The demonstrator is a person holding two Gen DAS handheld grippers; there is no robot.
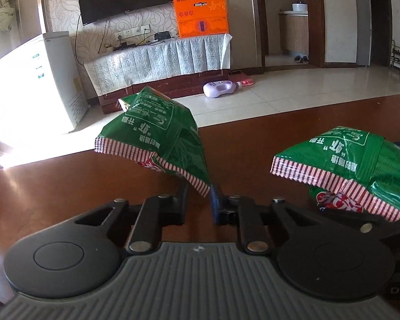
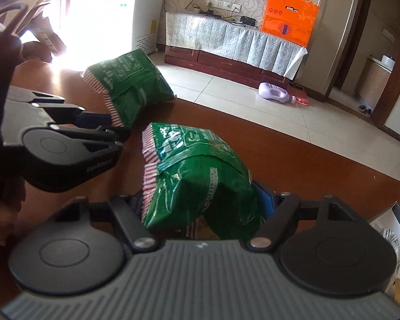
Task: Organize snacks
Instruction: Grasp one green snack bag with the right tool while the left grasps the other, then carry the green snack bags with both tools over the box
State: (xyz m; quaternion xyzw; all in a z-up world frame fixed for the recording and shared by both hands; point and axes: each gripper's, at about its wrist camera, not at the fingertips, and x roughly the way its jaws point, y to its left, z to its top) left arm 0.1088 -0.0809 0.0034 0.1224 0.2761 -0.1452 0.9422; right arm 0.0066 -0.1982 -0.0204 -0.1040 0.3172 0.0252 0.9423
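Fingers on the left gripper (image 1: 198,200) are pinched narrow on the striped corner of one green bag (image 1: 157,136), so that bag hangs up off the bench (image 1: 66,181) with its printed back facing the camera. From the right wrist view you can see the same left gripper (image 2: 117,128) coming in from the side, clamped on that bag's (image 2: 130,85) red-and-white seam.

Right gripper (image 2: 202,202) has its fingers spread fairly wide around the second green bag (image 2: 197,176), which sits crumpled between them; the blue pad (image 2: 264,197) on one side is pressed against the foil, the other finger is mostly hidden behind the bag. In the left view this second bag (image 1: 354,165) is just right of the first one, lifted over the bench too, with the right gripper mostly hidden beneath it.

Both bags are near each other but apart, over the far half of the brown bench. Beyond the bench edge there's tiled floor with a purple bottle (image 1: 221,88) lying on its side, and past that a low TV cabinet with an orange box (image 1: 201,13) standing on it
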